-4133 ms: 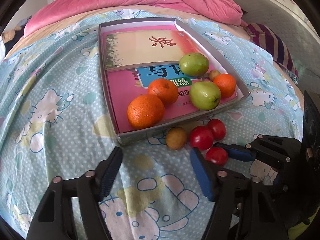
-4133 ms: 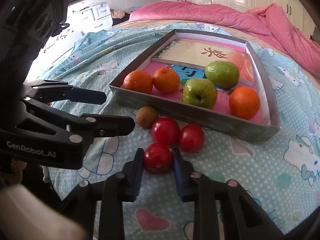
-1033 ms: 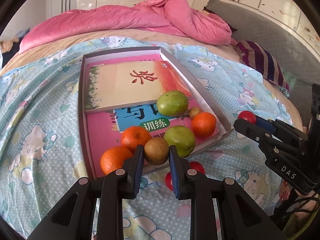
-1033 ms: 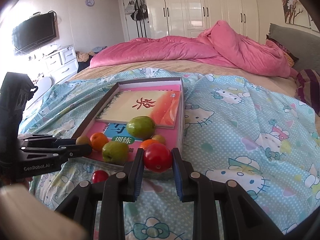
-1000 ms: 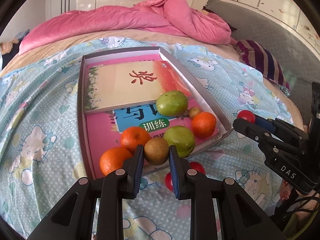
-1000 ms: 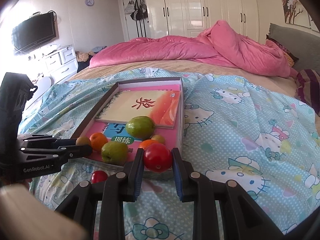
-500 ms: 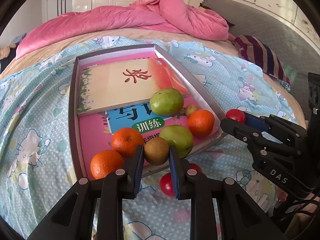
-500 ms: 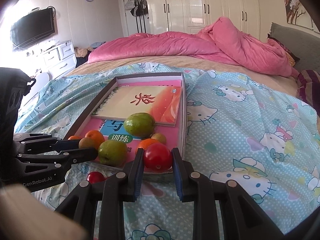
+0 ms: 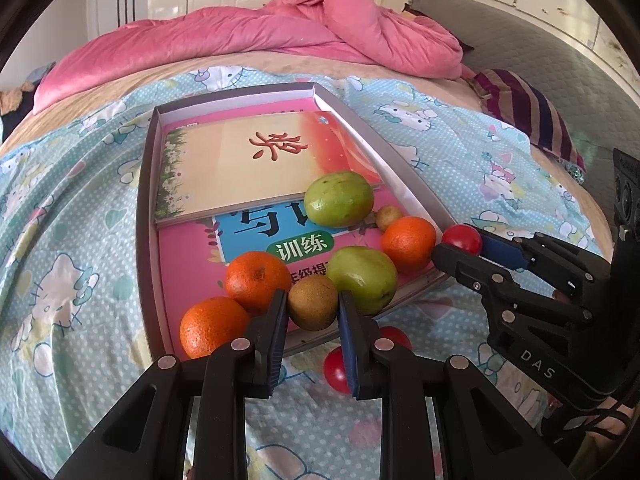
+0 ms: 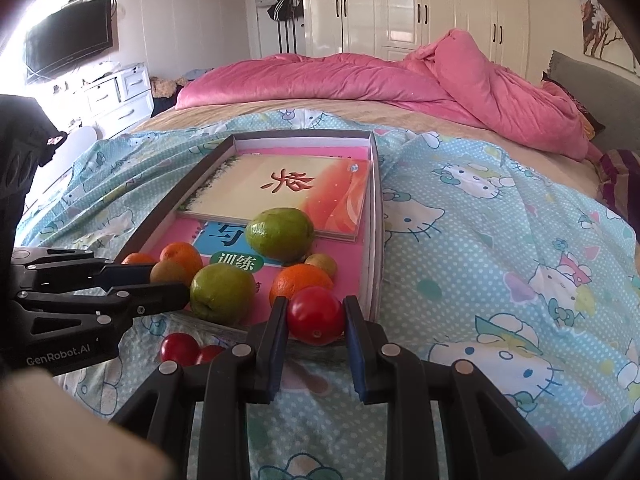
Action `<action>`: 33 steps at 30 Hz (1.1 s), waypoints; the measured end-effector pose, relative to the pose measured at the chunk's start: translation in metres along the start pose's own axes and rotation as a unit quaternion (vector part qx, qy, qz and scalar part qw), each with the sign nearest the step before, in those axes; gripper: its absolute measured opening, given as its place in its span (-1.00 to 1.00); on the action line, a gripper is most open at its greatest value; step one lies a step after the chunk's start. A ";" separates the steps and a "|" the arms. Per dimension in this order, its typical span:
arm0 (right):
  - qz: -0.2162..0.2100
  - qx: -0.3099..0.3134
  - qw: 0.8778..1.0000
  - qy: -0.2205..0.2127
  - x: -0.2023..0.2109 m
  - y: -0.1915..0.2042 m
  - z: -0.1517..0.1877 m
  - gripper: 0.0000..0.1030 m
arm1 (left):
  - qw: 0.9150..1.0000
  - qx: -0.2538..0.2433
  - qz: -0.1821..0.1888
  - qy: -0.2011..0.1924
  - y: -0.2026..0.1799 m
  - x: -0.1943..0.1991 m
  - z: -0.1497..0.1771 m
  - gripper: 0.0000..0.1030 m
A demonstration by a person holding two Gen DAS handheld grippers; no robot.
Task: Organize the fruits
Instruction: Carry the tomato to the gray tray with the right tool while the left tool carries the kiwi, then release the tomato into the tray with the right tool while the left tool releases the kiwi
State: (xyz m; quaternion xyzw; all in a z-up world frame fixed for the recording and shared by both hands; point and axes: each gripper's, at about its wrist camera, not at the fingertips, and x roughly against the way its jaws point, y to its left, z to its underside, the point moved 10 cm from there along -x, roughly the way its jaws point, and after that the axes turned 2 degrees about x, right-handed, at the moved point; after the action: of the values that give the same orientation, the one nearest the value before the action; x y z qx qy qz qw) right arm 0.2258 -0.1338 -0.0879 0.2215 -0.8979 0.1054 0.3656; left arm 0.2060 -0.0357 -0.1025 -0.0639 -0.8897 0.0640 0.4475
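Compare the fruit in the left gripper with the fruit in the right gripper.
The brown fruit in the left gripper is dull and rough-skinned; the red tomato in the right gripper is glossy and smooth. The brown fruit hangs by the tray's near-middle edge, the tomato at its near right corner. Both are small, round and clamped between blue pads.

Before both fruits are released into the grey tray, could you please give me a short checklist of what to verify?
1. Left gripper shut on the round brown kiwi-like fruit: ok.
2. Right gripper shut on the round red tomato: ok.
3. Brown fruit past the near wall of the shallow grey cardboard tray: cannot tell.
4. Tomato past the tray's near wall: cannot tell.
5. Free spot in the tray: ok, bare pink book cover beside the oranges.
6. All fruit gathered: not ok, two red tomatoes lie on the bedsheet.
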 end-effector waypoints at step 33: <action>0.009 0.003 1.000 -0.008 0.003 -0.002 0.000 -0.20 | 1.000 0.013 0.002 0.003 0.005 -0.002 0.001 -0.49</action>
State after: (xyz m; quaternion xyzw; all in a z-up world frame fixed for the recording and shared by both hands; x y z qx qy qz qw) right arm 0.2248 -0.1363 -0.0853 0.2151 -0.9023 0.1101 0.3570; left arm 0.2065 -0.0309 -0.1051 -0.0596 -0.8872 0.0763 0.4512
